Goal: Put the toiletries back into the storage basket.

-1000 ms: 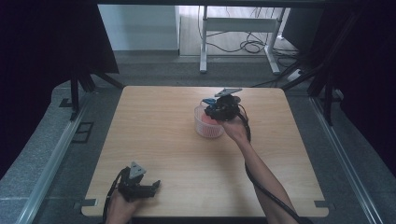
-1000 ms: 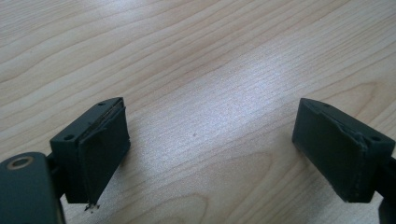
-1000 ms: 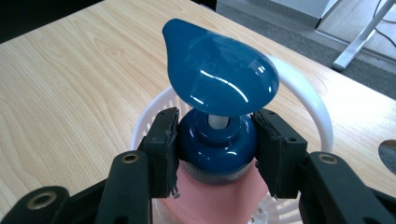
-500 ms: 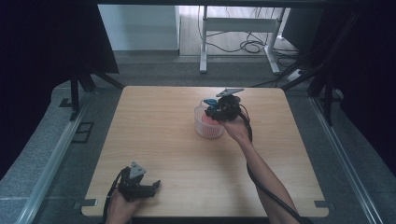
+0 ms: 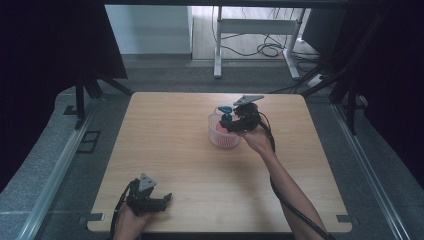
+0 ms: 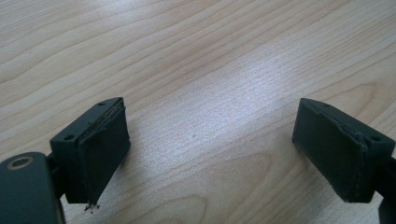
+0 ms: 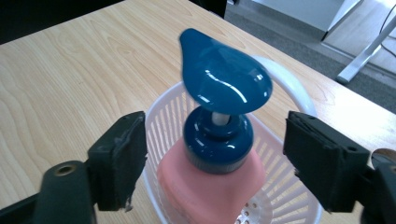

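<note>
The pink plastic pump bottle with a glossy blue dispenser head, upright in the white slotted plastic basket, looks top-heavy and slippery, best pinched at its stiff blue collar, which the right gripper, jaws just opened, now straddles without touching.

In the right gripper view the basket is hiding the lower part of the pink bottle, and the frame's bottom edge is cutting off both. The blue pump head is showing slightly blurred at its tip. In the high view the right gripper is covering part of the basket, and the bottom edge is cutting off the left hand.
</note>
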### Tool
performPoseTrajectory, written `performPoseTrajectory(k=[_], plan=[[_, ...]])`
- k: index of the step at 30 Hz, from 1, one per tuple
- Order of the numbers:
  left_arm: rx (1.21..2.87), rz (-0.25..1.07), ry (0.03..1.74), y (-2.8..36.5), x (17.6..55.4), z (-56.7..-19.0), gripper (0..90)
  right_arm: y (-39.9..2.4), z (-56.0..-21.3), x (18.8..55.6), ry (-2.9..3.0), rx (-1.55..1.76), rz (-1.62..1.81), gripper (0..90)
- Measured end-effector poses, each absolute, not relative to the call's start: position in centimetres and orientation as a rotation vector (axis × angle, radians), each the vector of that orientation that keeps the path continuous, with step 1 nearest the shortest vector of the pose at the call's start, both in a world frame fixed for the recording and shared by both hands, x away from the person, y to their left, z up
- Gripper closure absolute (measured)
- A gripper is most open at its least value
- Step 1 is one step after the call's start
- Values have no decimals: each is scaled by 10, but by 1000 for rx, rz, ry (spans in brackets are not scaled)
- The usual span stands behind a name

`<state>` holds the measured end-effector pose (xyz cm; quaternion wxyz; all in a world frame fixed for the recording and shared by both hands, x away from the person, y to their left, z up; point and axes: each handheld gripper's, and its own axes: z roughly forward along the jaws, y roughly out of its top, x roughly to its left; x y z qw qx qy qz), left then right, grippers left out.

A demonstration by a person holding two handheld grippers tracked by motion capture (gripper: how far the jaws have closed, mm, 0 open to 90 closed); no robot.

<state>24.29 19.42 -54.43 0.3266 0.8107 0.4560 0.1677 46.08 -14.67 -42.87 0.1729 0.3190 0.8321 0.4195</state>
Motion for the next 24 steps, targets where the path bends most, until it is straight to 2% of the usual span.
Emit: performPoseTrajectory(k=[8,24], plan=[[2121,440,1197,194,243,-544,105,-150,-426,454,2365,895,1190,136],[2120,443,1200,193,243,-544,104,-157,-416,439,2362,877,1176,103]])
